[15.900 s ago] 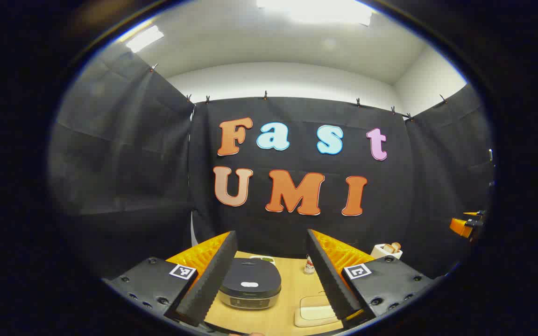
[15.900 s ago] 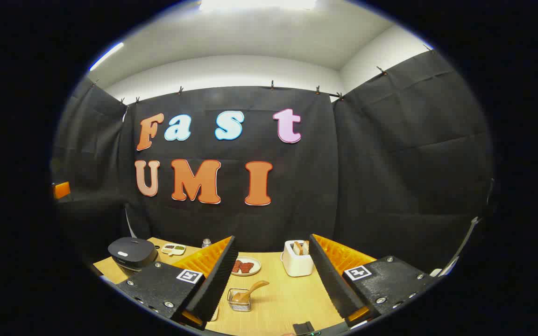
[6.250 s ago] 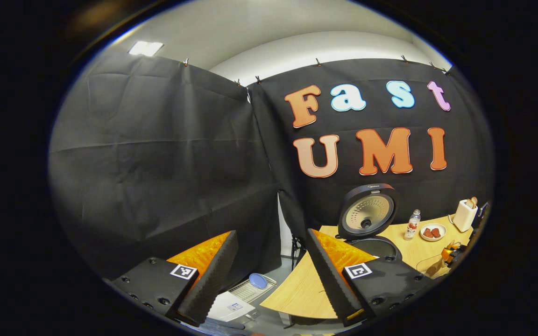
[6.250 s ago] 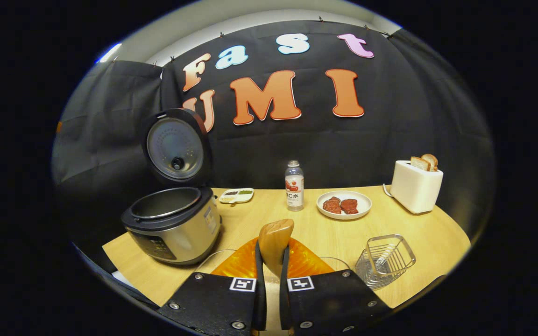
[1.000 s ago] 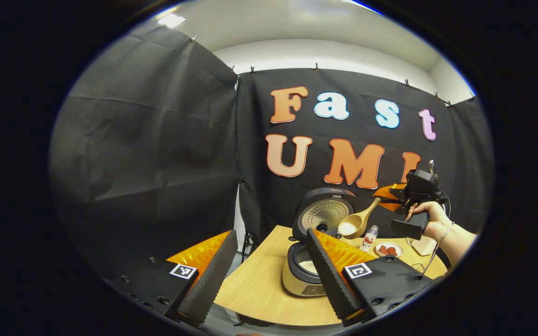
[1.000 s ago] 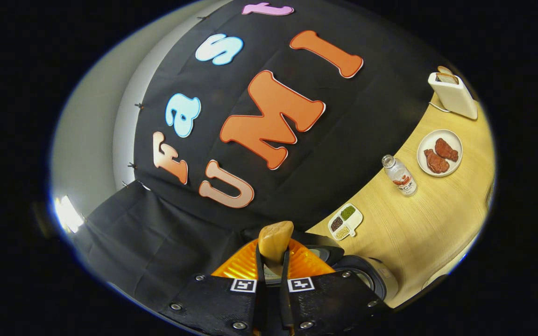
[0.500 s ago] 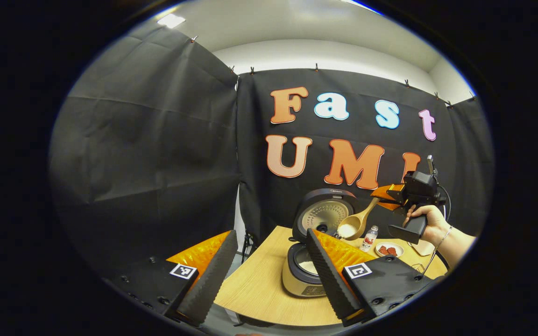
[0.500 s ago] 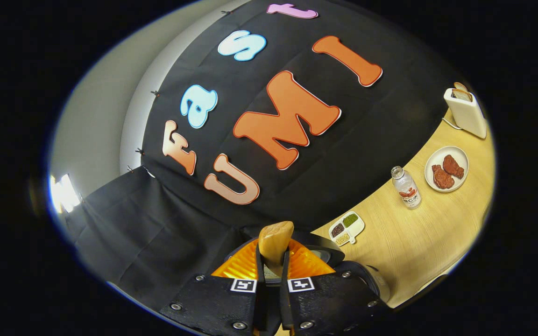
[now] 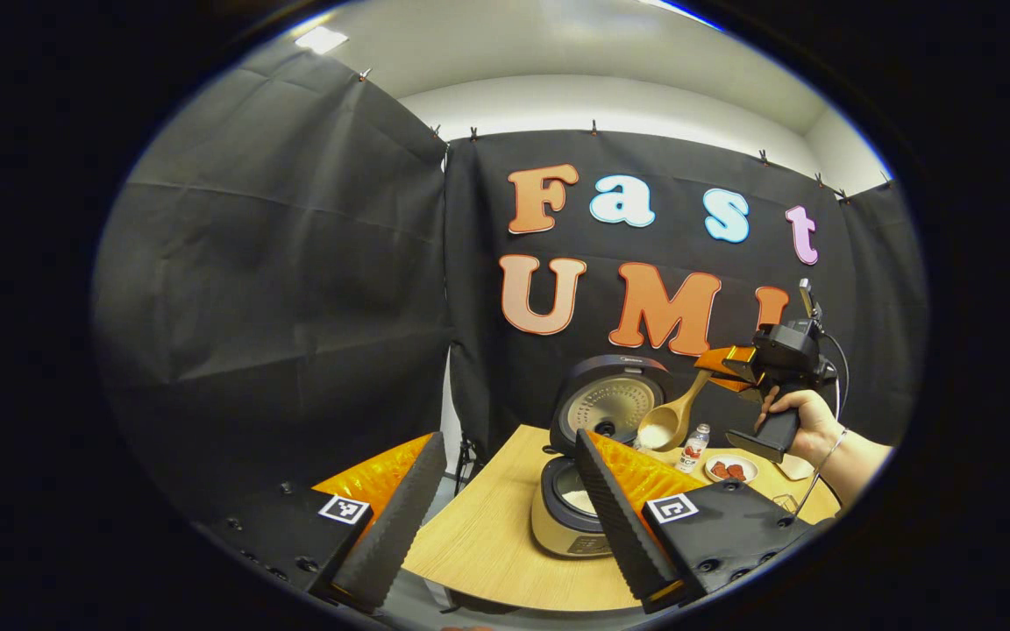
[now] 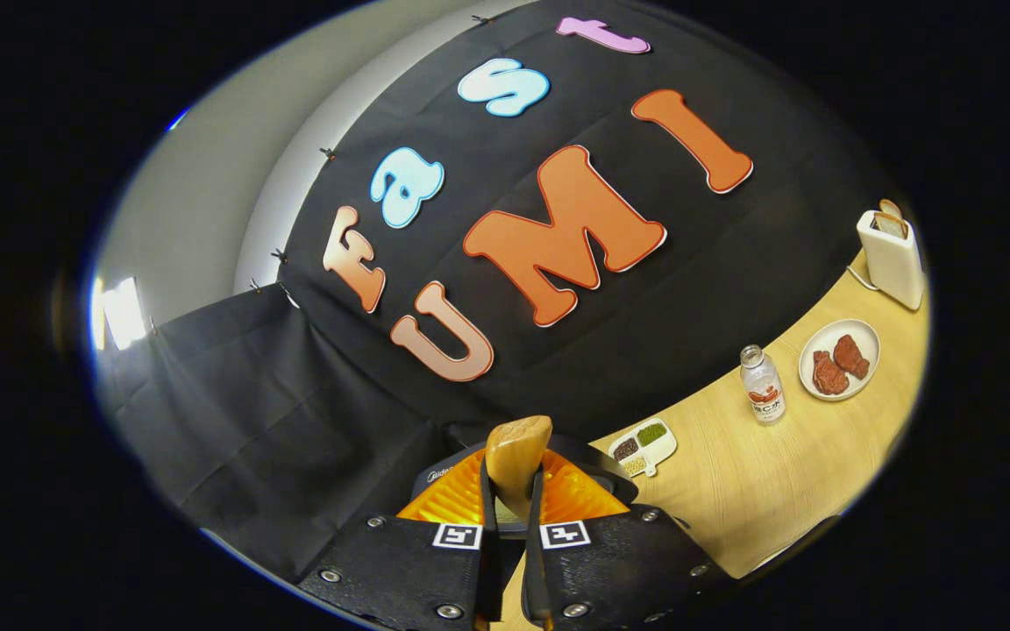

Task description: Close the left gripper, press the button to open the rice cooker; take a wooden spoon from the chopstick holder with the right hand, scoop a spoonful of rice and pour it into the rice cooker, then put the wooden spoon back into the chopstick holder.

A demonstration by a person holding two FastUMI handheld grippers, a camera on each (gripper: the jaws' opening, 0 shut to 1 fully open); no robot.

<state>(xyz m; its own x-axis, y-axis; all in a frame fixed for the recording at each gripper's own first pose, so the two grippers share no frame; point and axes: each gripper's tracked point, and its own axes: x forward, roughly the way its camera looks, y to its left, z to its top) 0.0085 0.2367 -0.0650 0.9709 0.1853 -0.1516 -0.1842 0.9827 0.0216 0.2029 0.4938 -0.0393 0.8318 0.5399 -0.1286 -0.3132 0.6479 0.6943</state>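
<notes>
A wooden spoon (image 9: 673,419) with white rice in its bowl hangs tilted above the open rice cooker (image 9: 568,510), which sits near the table's (image 9: 487,561) left edge; its lid (image 9: 612,403) stands raised against the booth wall, and some rice already shows in the pot. The right gripper (image 10: 510,526) has its fingers pressed tight on the spoon's handle — seen close in the right gripper view, and farther off in the left gripper view, where a hand (image 9: 793,419) grips its body. The left gripper (image 9: 505,517) idles low at the table's near-left corner, its jaws spread wide and holding nothing.

The step in hand appears to be the pour; the bowl is tipped toward the pot but still carries rice. The next move likely calls for more roll of the wrist so the rest slides in, then a carry across to the chopstick holder, which I cannot make out clearly here. Along the table's back edge sit a small sectioned dish (image 10: 643,446), a bottle (image 10: 761,372), a plate of red pieces (image 10: 838,346) and, at the far right corner, a toaster (image 10: 891,248).
</notes>
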